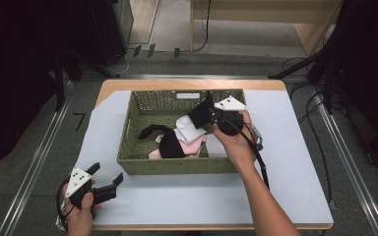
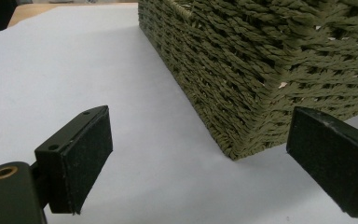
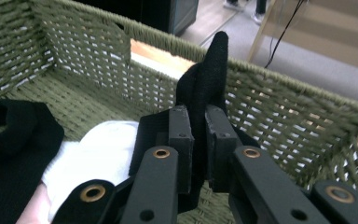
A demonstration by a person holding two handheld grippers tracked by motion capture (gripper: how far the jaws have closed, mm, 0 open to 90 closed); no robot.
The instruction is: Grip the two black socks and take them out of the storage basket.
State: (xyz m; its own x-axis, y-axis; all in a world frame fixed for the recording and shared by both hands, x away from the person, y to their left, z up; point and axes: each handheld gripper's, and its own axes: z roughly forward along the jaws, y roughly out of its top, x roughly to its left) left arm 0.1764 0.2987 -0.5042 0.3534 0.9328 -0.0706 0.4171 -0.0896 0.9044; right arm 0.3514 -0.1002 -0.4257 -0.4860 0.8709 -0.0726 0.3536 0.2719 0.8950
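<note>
The right gripper (image 3: pixel 198 135) has its jaws pressed close on a black sock (image 3: pixel 207 79), pinching a fold of the knit between the two flat pads; the free end of the fabric stands up above the jaw tips, and more of it hangs below them. In the high view this gripper (image 1: pixel 207 114) is held over the right half of the basket (image 1: pixel 172 166), just above the pile, with the black sock (image 1: pixel 199 115) gathered at its tips. The left gripper (image 1: pixel 107 178) sits on the table (image 1: pixel 295 162) near the front left corner of the basket, its jaws spread wide with nothing between them; in its own view the pads (image 2: pixel 88 161) are black, flat and slightly grainy, and the basket corner (image 2: pixel 242 93) lies ahead, between them but apart from both. The basket is rectangular, woven of olive-green cord in tight ribbed rows, with a cut-out handle in its far wall. Inside lie a white sock (image 1: pixel 188 127), a second black sock (image 1: pixel 165 140) and a pale pink piece (image 1: pixel 189 149), all soft knit, overlapping in a loose heap. The table is covered with a smooth pale sheet.
</note>
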